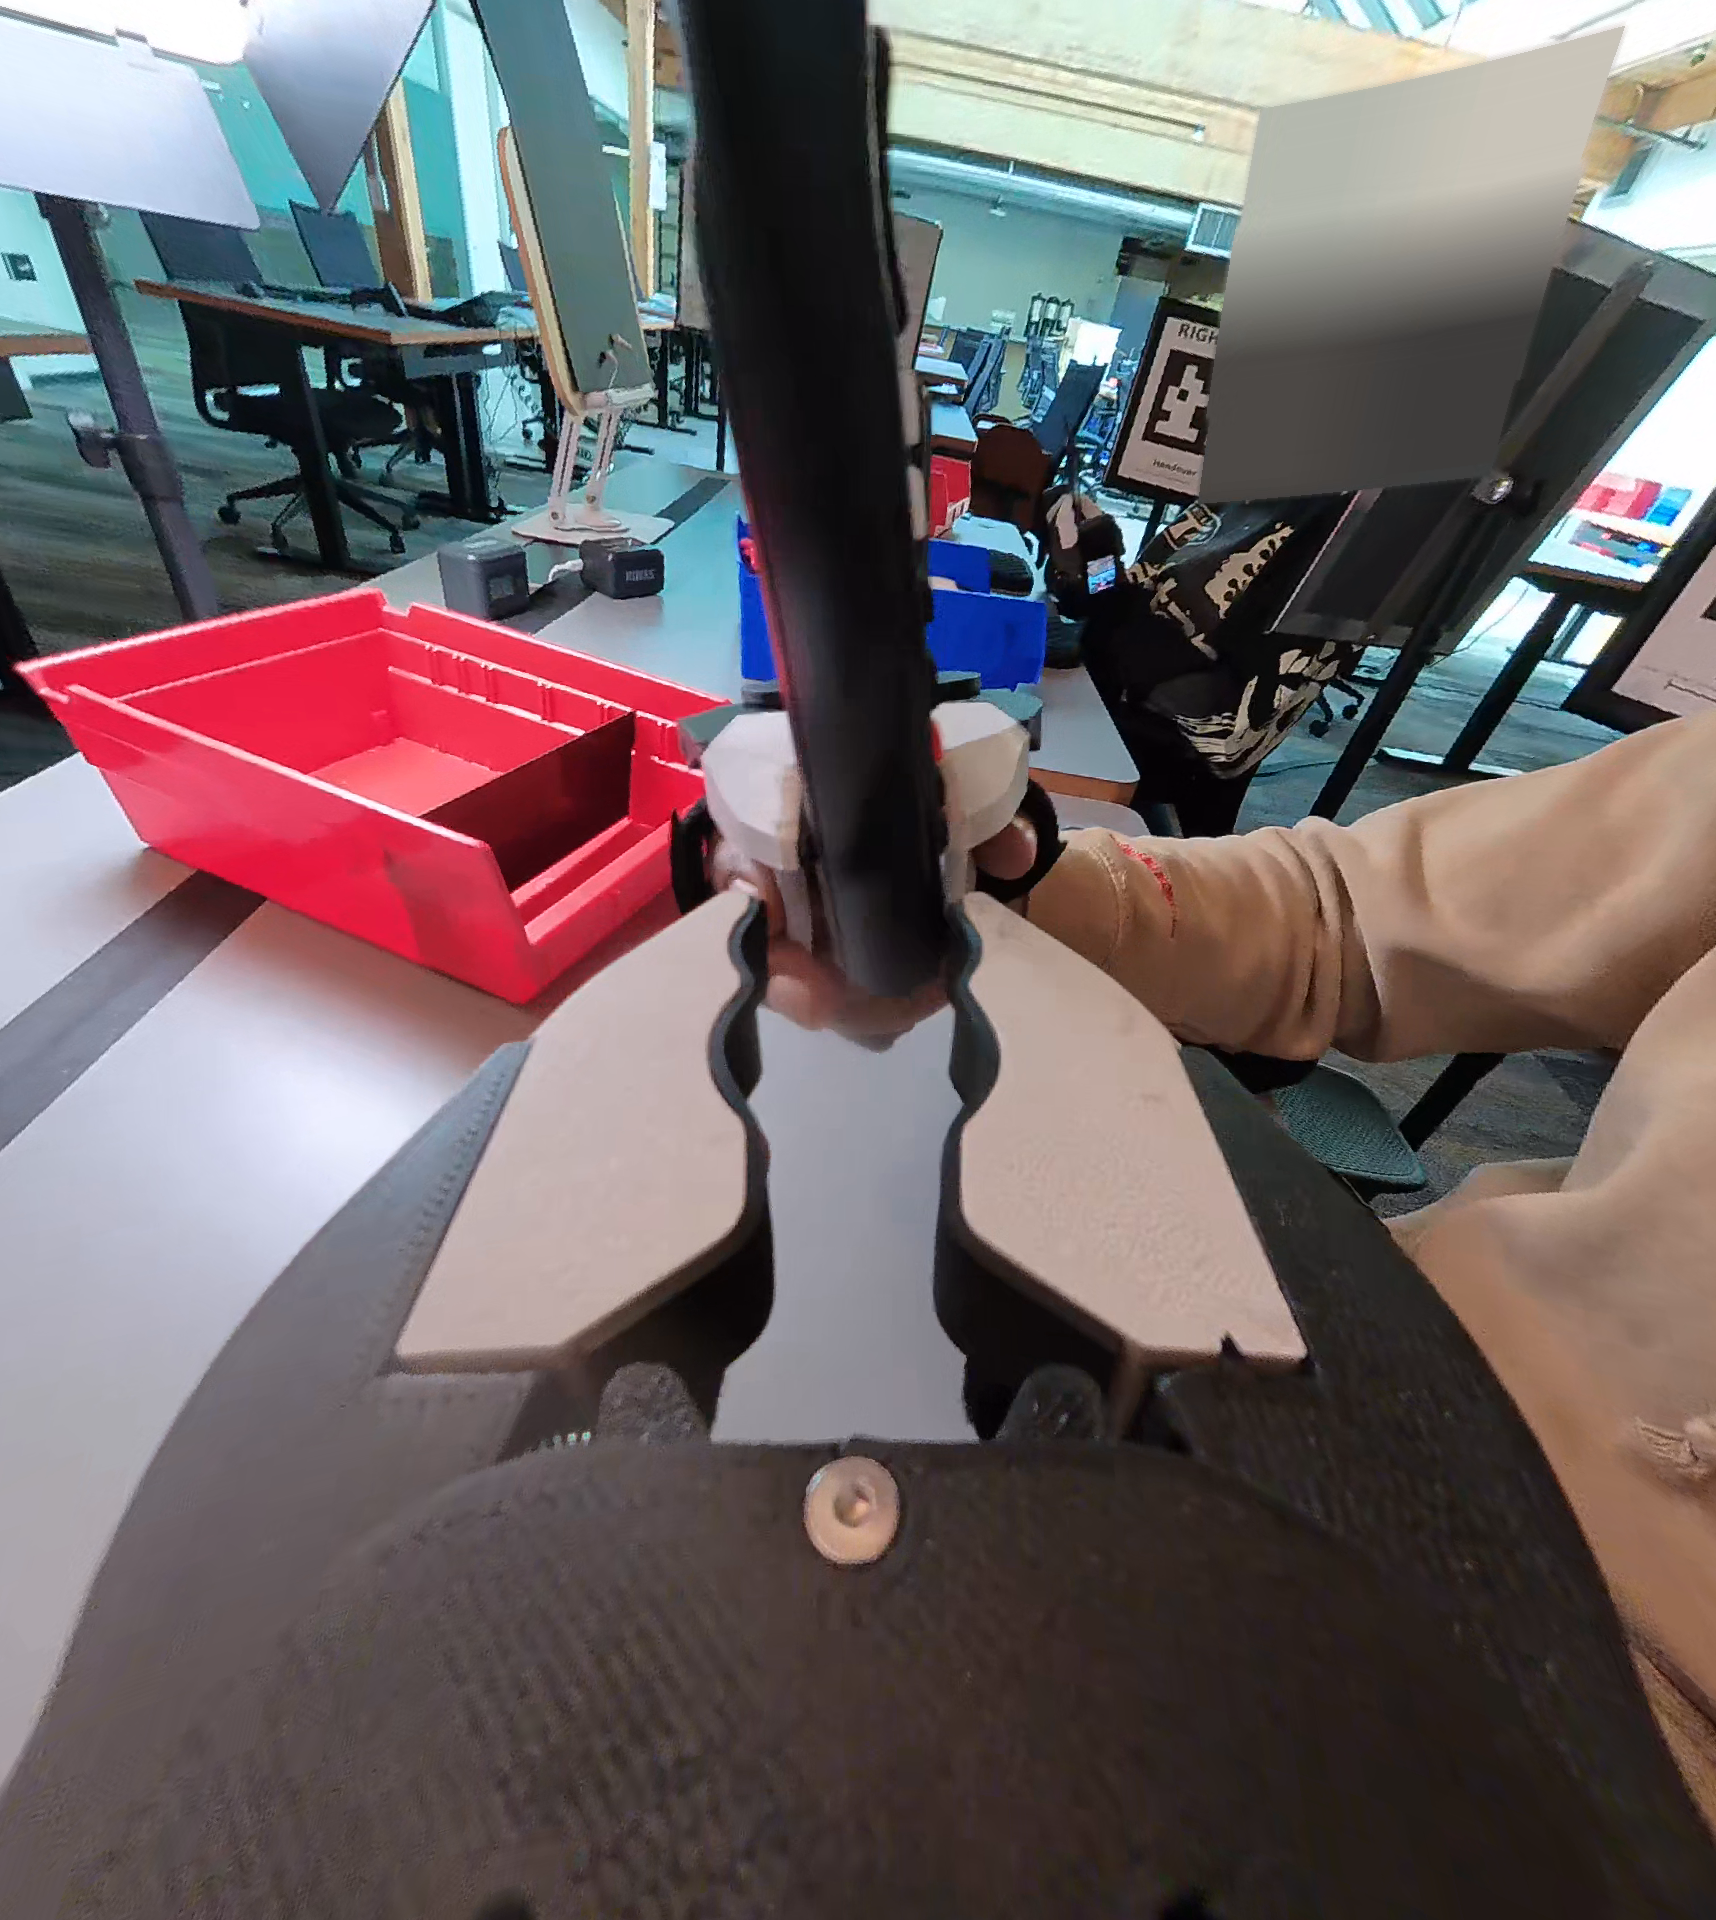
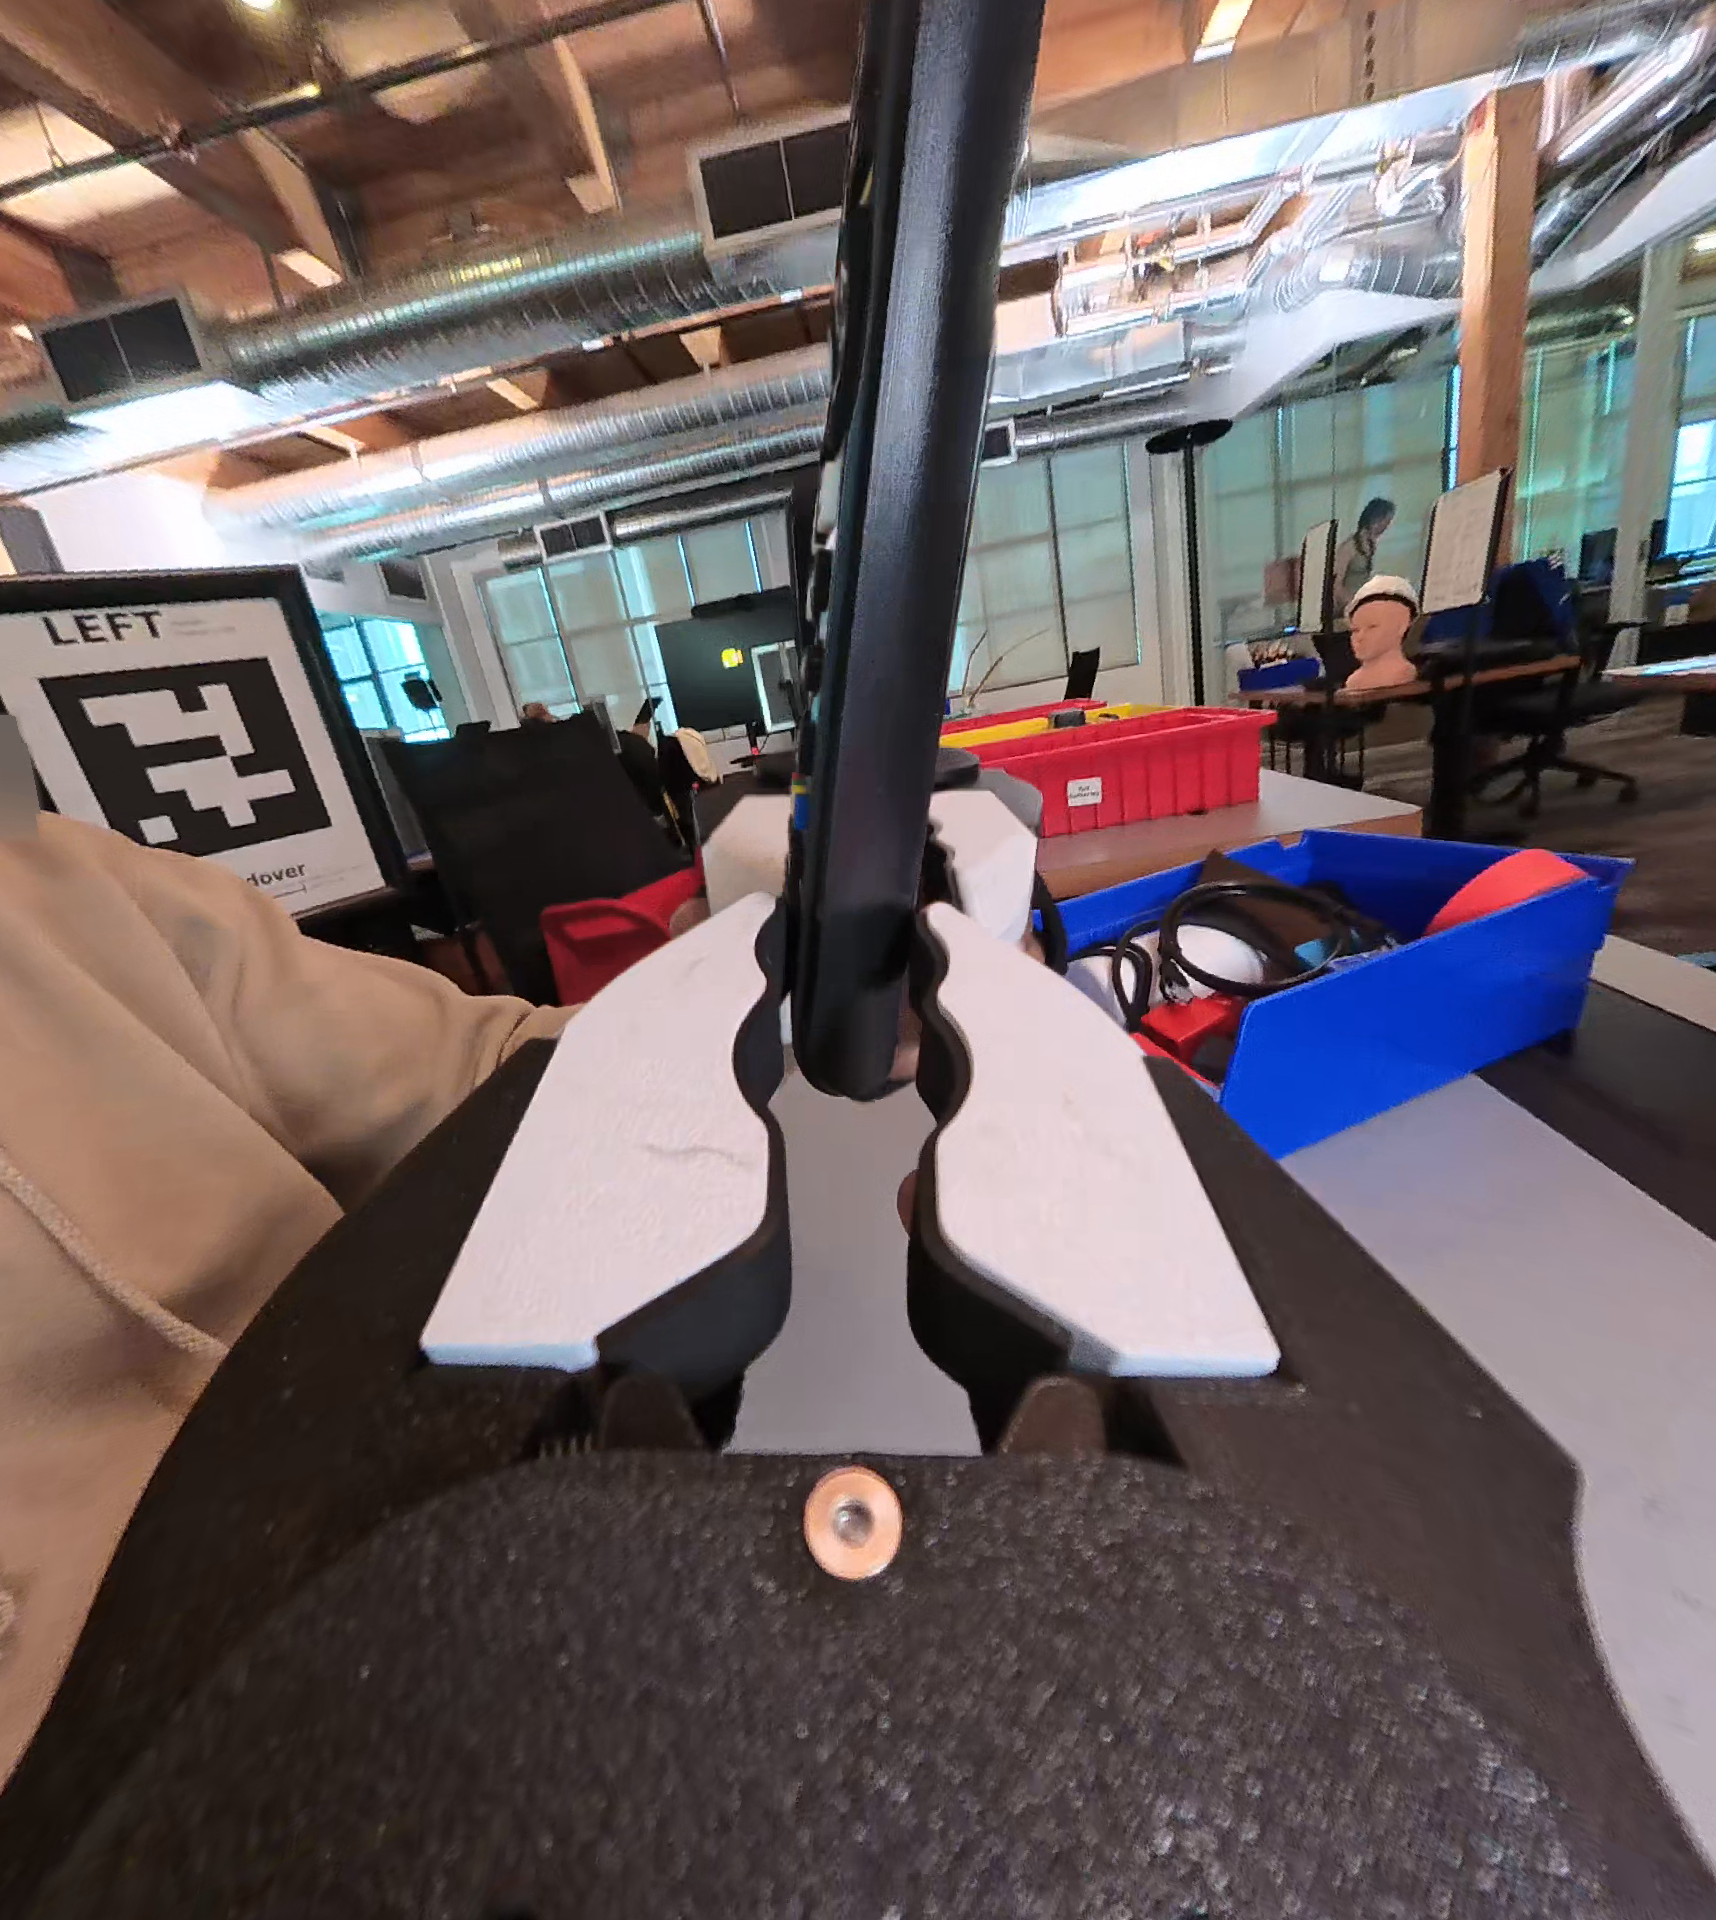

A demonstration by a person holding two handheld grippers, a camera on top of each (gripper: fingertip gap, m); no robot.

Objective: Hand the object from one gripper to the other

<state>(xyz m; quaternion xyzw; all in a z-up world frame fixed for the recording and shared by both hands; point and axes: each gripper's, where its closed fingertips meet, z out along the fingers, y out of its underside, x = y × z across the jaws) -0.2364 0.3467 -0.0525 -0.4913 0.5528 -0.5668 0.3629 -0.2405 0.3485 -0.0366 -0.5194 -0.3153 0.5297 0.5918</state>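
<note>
Between two facing grippers, above the grey table [image 1: 106,1143]: one long black remote-like object [image 1: 812,520], upright. Left gripper [image 1: 852,940] closed around its lower end; right gripper [image 2: 849,961] likewise clamped on the same end. One red bin [image 1: 334,800], one blue bin [image 2: 1405,997], two printed marker boards. Beige sleeve [image 1: 1405,914] reaching in level.

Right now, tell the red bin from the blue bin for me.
Colour: the red bin is bright red, the blue bin deep blue. Contents: the red bin holds only a black divider, while the blue bin is crowded with black cables and red items. Both are open-topped plastic bins on the grey table.
</note>
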